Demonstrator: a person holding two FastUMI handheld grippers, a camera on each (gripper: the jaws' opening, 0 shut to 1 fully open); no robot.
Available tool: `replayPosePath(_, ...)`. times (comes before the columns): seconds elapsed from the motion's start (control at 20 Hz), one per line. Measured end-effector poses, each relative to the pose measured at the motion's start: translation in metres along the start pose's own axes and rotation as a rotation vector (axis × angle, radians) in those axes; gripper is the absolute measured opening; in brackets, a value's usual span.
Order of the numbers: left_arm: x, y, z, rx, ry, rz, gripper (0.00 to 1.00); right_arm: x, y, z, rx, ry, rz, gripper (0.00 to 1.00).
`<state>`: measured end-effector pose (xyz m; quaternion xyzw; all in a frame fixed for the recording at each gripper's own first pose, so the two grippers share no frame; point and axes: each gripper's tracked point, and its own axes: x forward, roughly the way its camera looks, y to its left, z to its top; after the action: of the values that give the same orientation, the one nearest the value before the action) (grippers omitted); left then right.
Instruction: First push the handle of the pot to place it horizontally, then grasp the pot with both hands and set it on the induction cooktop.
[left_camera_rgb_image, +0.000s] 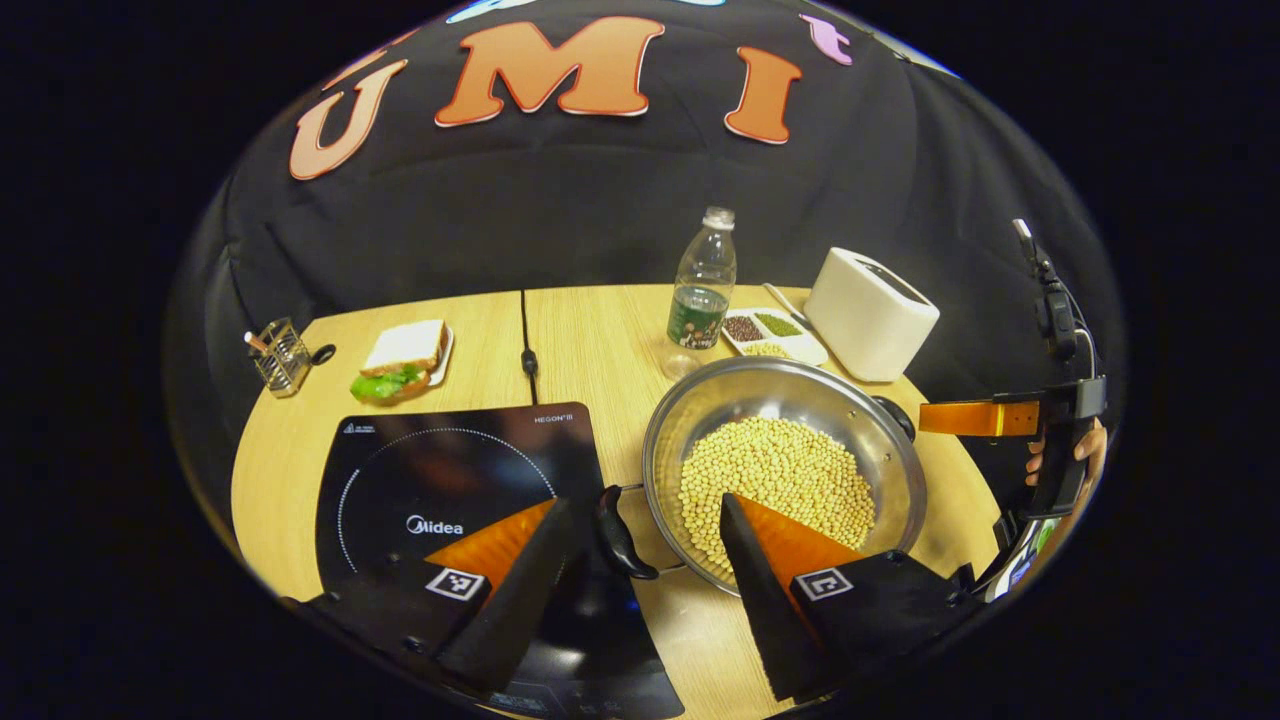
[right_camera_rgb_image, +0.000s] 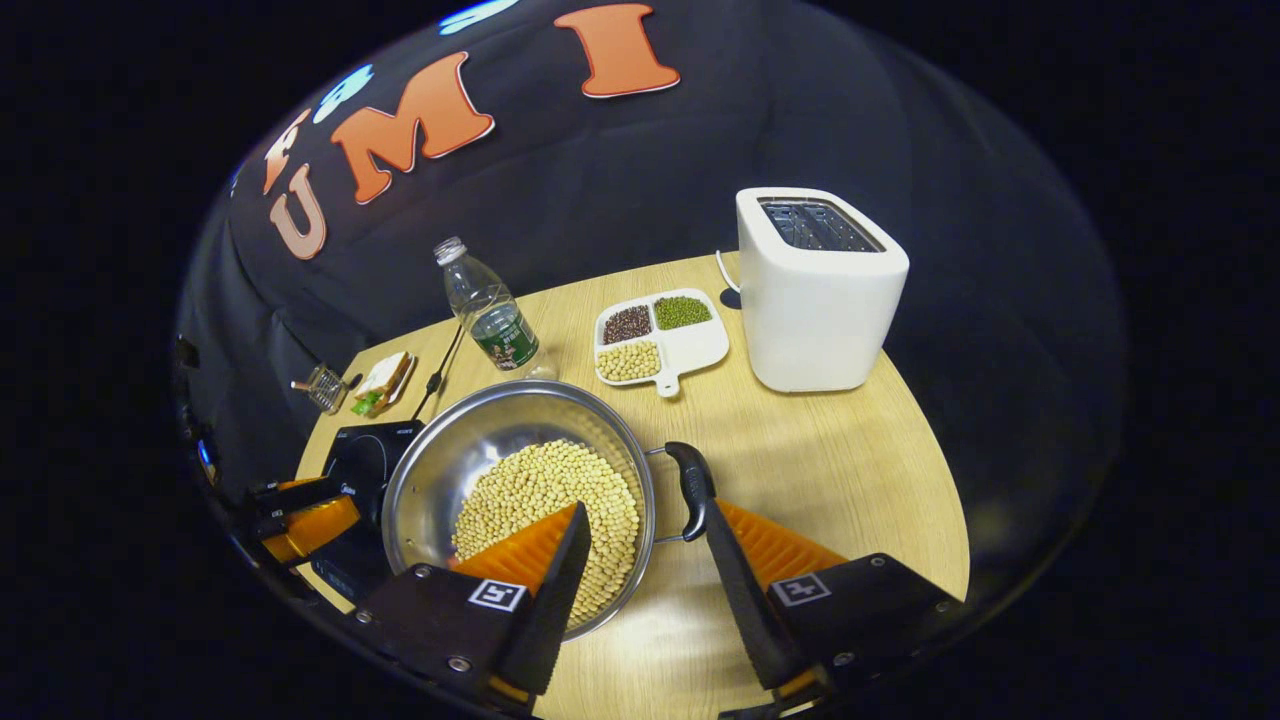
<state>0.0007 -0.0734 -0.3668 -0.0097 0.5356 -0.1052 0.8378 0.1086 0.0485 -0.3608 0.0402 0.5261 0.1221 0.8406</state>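
Left gripper view shows the left gripper (left_camera_rgb_image: 640, 560) wide open around the pot (left_camera_rgb_image: 783, 470) handle (left_camera_rgb_image: 622, 530), and the right gripper (right_camera_rgb_image: 640, 560) is open by its own handle (right_camera_rgb_image: 692, 490); next, I think, both must squeeze and lift toward the cooktop (left_camera_rgb_image: 450, 480).

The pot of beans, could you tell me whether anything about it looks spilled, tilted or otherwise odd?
Nothing stands out. The pot sits level on the table beside the cooktop, the beans are all inside it, and none lie on the wood. Both handles look intact.
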Motion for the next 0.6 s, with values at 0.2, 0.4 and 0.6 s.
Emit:
replayPosePath(0.2,0.025,-0.001,-0.013,-0.039,0.078,-0.005,0.97,0.010,0.001,0.000,-0.007,0.007,0.006,0.78)
replayPosePath(0.4,0.037,-0.001,-0.019,-0.068,0.107,0.000,0.99,0.022,-0.006,0.000,-0.022,0.011,-0.015,0.79)
replayPosePath(0.6,0.041,-0.005,-0.018,-0.048,0.117,0.029,0.99,0.032,-0.008,-0.004,-0.052,0.027,-0.030,0.82)
